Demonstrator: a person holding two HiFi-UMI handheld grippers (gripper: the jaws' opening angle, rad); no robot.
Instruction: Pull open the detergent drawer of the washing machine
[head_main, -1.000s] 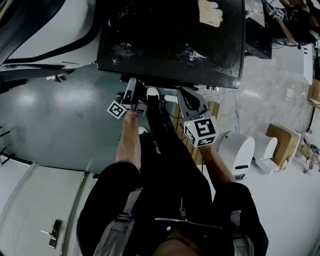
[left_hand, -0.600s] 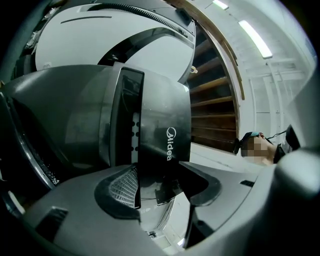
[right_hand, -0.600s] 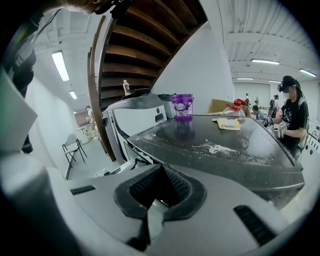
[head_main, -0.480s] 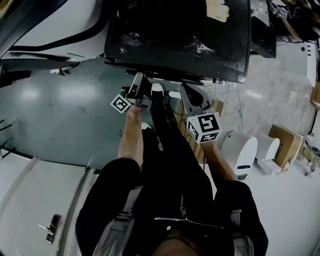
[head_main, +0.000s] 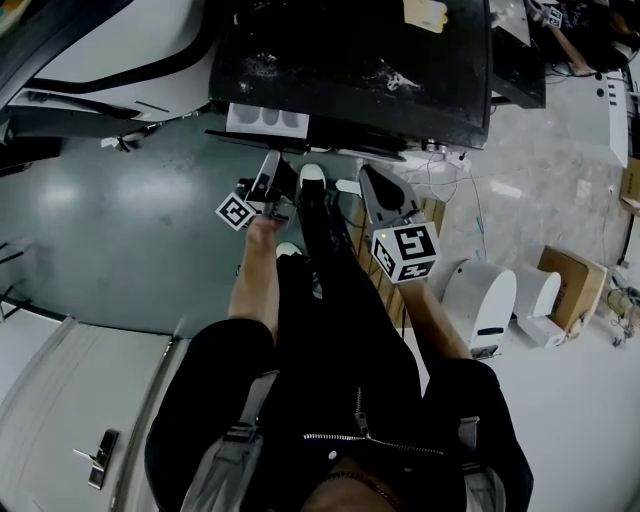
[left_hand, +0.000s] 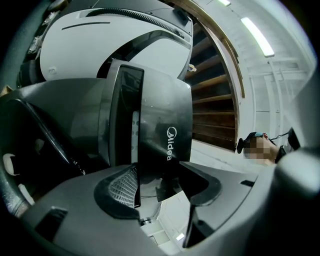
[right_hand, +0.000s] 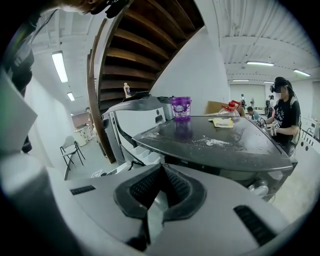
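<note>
The washing machine (head_main: 350, 60) has a dark, dusty top and stands at the top of the head view. Its detergent drawer (head_main: 265, 118) sticks out of the front at the left, showing white compartments. My left gripper (head_main: 270, 165) is right below it. In the left gripper view the drawer's dark front panel (left_hand: 165, 125), with white lettering, sits between the jaws, and the left gripper (left_hand: 160, 175) is shut on it. My right gripper (head_main: 372, 180) hangs beside the machine's front, further right. It is shut with its pads together and nothing in them (right_hand: 160, 170). The drawer's white tray (right_hand: 145, 155) shows in that view too.
A purple bucket (right_hand: 181, 107) and a yellow cloth (head_main: 425, 14) lie on the machine's top. White appliances (head_main: 480, 300) and a cardboard box (head_main: 570, 285) stand on the floor at the right. A wooden staircase (right_hand: 135, 45) rises behind. A person (right_hand: 285, 115) stands at the far right.
The drawer has slid out of the machine: its white compartments now show in the head view, where earlier only the dark front edge was seen. Both grippers have shifted slightly.
</note>
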